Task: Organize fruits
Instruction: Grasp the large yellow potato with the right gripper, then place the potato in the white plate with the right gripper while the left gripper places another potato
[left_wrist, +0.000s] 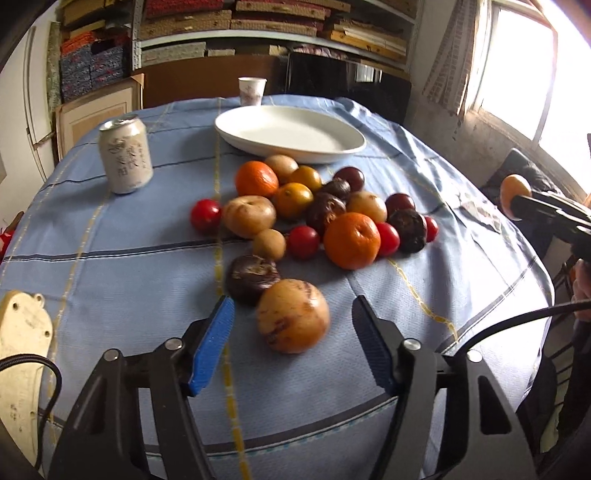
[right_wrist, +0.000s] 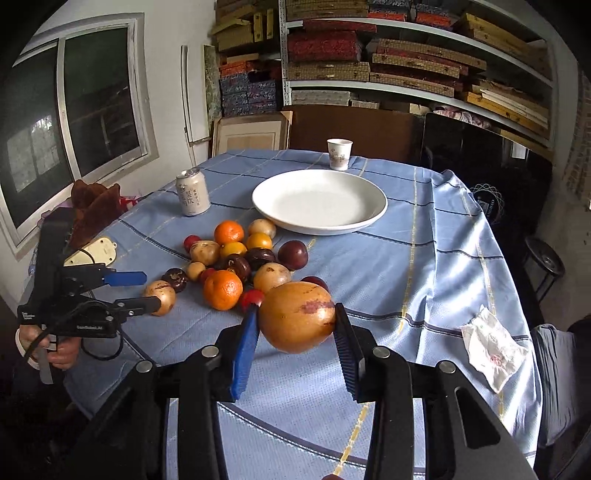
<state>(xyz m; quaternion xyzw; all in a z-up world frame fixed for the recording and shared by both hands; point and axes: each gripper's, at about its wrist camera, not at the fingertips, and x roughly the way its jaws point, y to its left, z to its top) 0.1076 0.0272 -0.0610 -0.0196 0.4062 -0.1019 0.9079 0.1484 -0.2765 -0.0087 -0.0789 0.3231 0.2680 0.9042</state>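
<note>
A pile of fruit (left_wrist: 314, 214) lies on the blue tablecloth: oranges, tan round fruits, dark purple fruits and small red ones. My left gripper (left_wrist: 291, 325) is open, its jaws on either side of a tan speckled fruit (left_wrist: 293, 321) at the pile's near edge; it also shows in the right wrist view (right_wrist: 140, 291). My right gripper (right_wrist: 295, 325) is shut on a large tan-orange fruit (right_wrist: 297, 317) and holds it above the table. That fruit also shows in the left wrist view (left_wrist: 515, 201). An empty white plate (right_wrist: 319, 201) sits behind the pile.
A white drink can (left_wrist: 125, 155) stands left of the pile. A paper cup (right_wrist: 339, 154) stands behind the plate. A crumpled tissue (right_wrist: 493, 349) lies at the right table edge. A cream-coloured power strip (right_wrist: 94, 251) lies at the left. Shelves of boxes stand behind the table.
</note>
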